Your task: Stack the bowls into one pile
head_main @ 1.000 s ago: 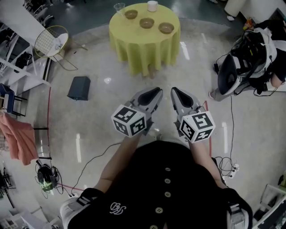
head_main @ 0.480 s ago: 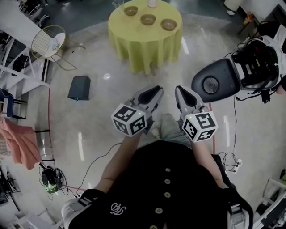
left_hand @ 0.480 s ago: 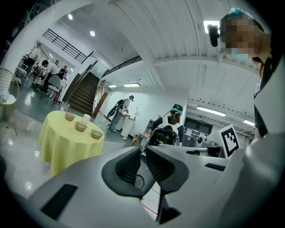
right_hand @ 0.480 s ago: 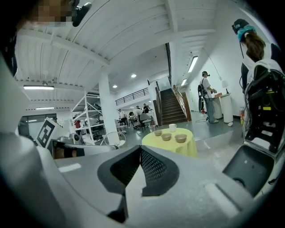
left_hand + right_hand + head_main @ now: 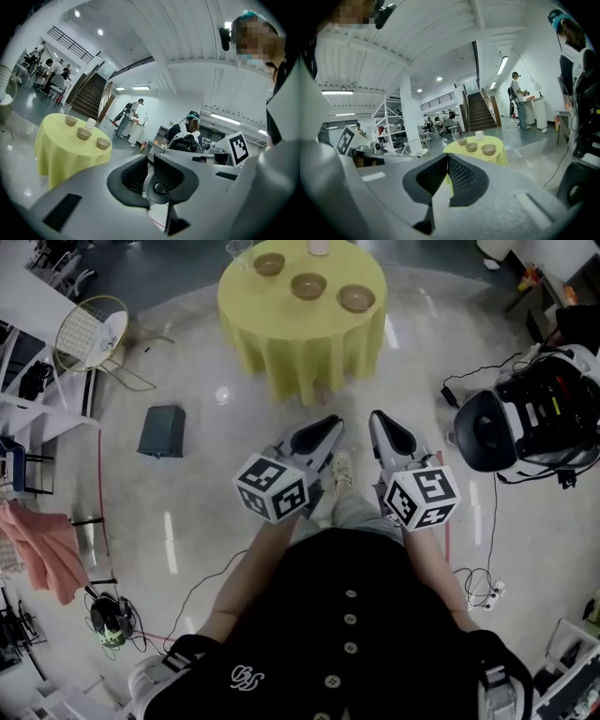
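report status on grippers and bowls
Left gripper slightly open, empty; right gripper shut, empty. Three bowls unstacked on table ahead. Cup beside them.

Lab hall — metal racks (image 5: 388, 119), staircase (image 5: 480, 111)

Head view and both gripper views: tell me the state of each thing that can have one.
Left gripper: jaws slightly apart, empty.
Right gripper: shut, empty.
Bowls: three, upright, apart on the yellow table, unstacked.
White cup: upright.
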Motion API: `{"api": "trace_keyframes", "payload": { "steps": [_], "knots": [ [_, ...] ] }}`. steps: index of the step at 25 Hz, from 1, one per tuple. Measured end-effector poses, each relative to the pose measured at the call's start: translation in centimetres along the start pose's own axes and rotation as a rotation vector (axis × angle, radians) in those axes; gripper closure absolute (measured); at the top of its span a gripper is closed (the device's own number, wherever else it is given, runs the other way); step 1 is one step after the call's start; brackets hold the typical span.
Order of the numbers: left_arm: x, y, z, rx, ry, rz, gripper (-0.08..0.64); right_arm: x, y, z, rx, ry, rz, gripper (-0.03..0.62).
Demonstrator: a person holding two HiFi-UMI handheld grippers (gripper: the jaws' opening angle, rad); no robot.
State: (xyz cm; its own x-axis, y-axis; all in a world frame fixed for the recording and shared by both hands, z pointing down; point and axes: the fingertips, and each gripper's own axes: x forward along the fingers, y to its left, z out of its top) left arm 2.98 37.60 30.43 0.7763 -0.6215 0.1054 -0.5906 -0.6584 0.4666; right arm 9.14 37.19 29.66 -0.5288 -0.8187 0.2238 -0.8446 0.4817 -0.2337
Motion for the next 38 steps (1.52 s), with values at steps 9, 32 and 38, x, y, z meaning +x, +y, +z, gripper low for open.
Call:
{"api": "trace_keyframes", "payload": {
  "steps": [9, 32, 38],
  "knots": [
    [8.8, 5.7, 5.2, 0.018, 0.009, 0.019, 0.512, 8.8, -7.1, 4.3, -0.003, 0.018, 0.046, 0.588],
    [21.0, 13.8, 8.7, -0.055, 0.054, 0.042, 0.512, 18.3, -16.2, 7.8, 0.037, 0.033, 0.059, 0.588],
    [23.6, 15.1, 9.1, -0.052, 0.092, 0.002, 0.512, 19.8, -18.4, 7.8, 0.077, 0.029, 0.008, 0.588]
  ]
}}
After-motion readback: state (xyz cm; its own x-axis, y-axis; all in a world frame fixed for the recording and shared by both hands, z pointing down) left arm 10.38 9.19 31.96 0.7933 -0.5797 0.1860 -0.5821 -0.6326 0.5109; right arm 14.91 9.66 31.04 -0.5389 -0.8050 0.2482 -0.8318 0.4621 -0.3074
